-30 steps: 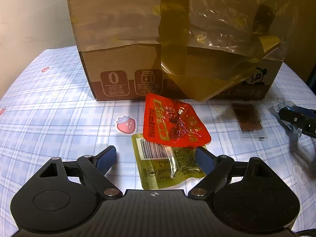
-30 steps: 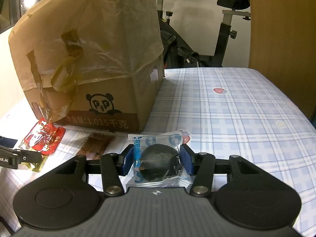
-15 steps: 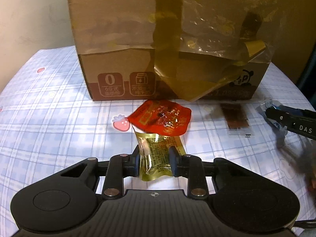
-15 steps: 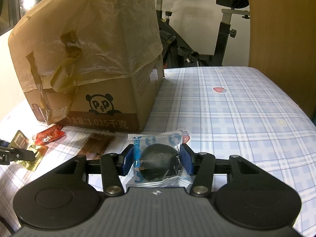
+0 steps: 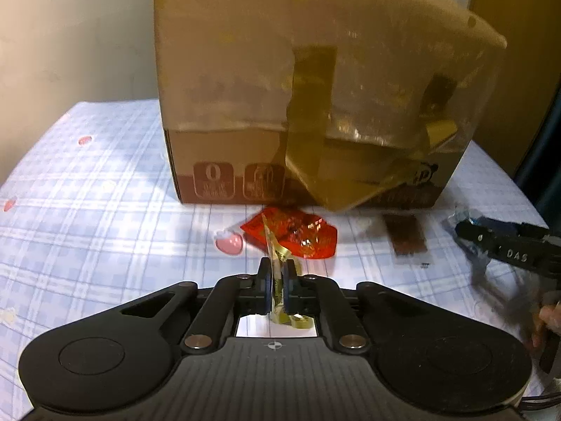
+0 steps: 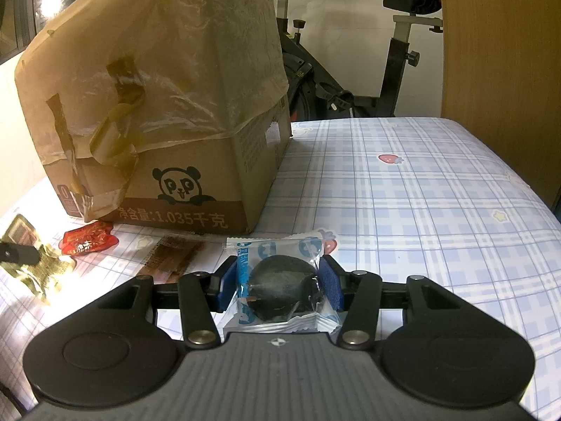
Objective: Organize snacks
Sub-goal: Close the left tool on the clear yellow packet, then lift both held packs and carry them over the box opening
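The left gripper [image 5: 277,279] is clenched on a gold snack packet [image 5: 278,291], which stands on edge, squeezed thin between the two pads. In the right wrist view the same packet [image 6: 38,266] appears at the far left as a crumpled gold sheet held above the checked tablecloth [image 6: 403,210], with only the dark tip of the left gripper [image 6: 15,254] visible on it.

The right gripper [image 6: 278,282] is grasping a blue and white packet [image 6: 280,280] with a dark round snack inside; its blue pads press on both sides. The left wrist view shows this gripper [image 5: 505,251] only from the side and blurred, so the hold cannot be read there.

A red packet [image 5: 298,233] lies on the cloth just in front of the cardboard box [image 5: 280,105], and a brown packet [image 5: 405,240] lies to its right. The right wrist view shows the panda print on the box [image 6: 175,105] clearly and an exercise bike [image 6: 396,70] behind the table; the left wrist view shows instead the box side with two square labels and a pale wall [image 5: 70,35].
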A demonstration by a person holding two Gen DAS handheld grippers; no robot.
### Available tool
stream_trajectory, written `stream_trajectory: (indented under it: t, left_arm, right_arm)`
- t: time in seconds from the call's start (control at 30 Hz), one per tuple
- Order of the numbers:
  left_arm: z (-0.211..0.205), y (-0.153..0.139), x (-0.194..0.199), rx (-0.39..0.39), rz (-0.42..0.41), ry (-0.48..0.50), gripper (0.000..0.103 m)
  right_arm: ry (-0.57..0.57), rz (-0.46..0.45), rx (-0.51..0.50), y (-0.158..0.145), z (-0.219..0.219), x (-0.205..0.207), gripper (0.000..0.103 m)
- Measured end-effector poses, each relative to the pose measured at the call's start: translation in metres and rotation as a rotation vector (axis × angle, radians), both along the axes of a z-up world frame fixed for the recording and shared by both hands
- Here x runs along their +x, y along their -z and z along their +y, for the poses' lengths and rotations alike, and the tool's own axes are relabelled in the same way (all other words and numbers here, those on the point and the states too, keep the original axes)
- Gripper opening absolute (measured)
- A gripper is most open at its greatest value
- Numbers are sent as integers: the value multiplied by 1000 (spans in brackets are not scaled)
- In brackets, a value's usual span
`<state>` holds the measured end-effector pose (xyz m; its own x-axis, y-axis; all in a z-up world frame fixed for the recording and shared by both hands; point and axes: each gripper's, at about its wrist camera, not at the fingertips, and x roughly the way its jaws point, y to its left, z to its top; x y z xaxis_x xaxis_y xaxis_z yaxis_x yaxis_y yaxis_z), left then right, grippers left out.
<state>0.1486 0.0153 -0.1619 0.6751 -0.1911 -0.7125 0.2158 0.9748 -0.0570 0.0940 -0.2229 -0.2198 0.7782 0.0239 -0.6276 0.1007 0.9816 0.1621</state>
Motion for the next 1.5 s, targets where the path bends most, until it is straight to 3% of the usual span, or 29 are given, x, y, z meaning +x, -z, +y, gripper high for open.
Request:
stream_trajectory:
  t: [0.6, 0.9, 1.13, 1.5]
  left_arm:
    - [29, -18, -16, -50, -39, -65, 6]
    - [42, -36, -22, -25, -88, -54, 6]
    - [45, -69, -19, -27, -170, -26, 6]
    - [42, -150, -9, -65, -365, 30, 6]
  right_arm:
    - [-8, 18, -17, -2, -1, -2, 52]
    - [3, 33, -15, -11, -3, -6, 50]
    - [38, -45, -30, -47, -10, -11, 50]
    - [68, -255, -68, -130, -18, -11, 50]
